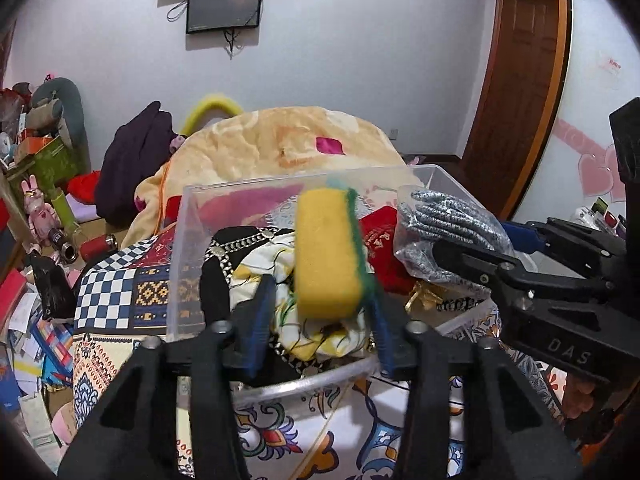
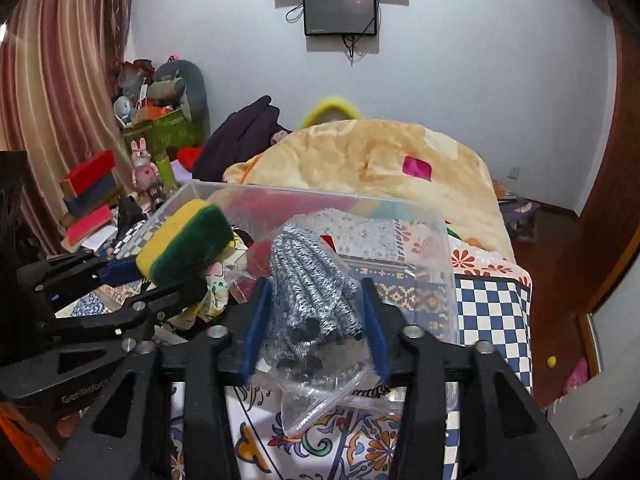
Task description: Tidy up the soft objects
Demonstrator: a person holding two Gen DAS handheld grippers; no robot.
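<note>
A yellow sponge with a green scouring side hangs over the clear plastic bin, blurred, between the fingers of my left gripper; the left finger stands clear of it, so the jaws look open. The sponge also shows in the right wrist view. My right gripper is shut on a clear bag of grey knitted gloves, held over the bin's near rim; the gloves also show in the left wrist view. Folded cloths lie in the bin.
The bin stands on a bed with a patterned quilt. A peach blanket is heaped behind it. Boxes, toys and papers crowd the left side. A wooden door is at right.
</note>
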